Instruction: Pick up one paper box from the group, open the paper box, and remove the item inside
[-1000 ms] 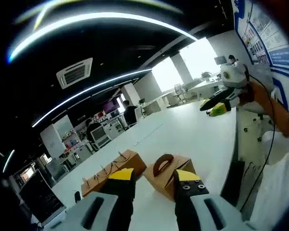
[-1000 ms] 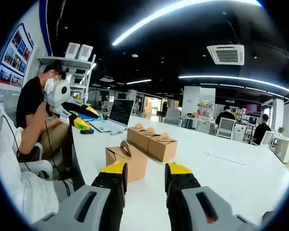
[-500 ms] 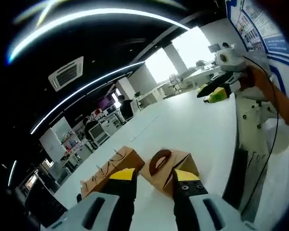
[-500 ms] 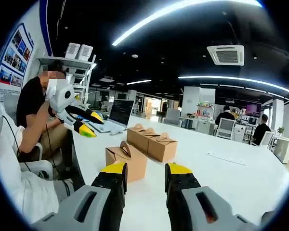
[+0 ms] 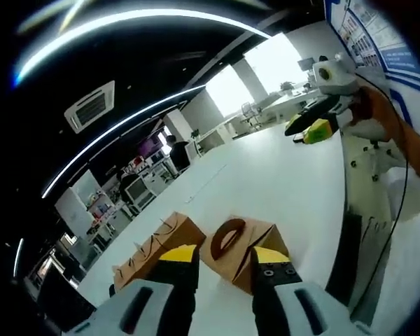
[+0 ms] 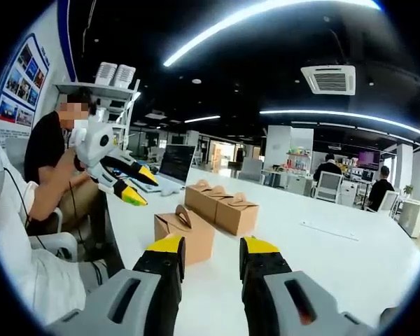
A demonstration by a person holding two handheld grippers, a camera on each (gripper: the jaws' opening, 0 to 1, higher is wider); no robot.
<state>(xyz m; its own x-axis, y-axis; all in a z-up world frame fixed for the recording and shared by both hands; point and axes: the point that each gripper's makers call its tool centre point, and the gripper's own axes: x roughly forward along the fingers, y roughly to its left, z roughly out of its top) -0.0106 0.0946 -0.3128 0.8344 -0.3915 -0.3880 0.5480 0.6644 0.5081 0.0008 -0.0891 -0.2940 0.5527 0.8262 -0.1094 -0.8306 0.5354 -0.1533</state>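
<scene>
White table (image 6: 350, 259) wide, bare toward far edge; three brown cardboard boxes grouped near person's edge. Nearest paper box (image 6: 184, 235) with arched handle sits apart from joined pair (image 6: 220, 206) behind. Left gripper (image 6: 136, 183) held in air over near edge, jaws spread, gripping nothing. Right gripper (image 6: 208, 262) low over table just before nearest box, yellow-tipped jaws apart, unloaded. Laptop (image 6: 169, 168) at far corner

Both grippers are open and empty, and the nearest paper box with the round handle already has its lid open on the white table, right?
Not quite. In the right gripper view, the nearest paper box is closed, its round handle tab standing up on top. The rest holds: left gripper and right gripper are open and empty, and the box sits on the white table.
</scene>
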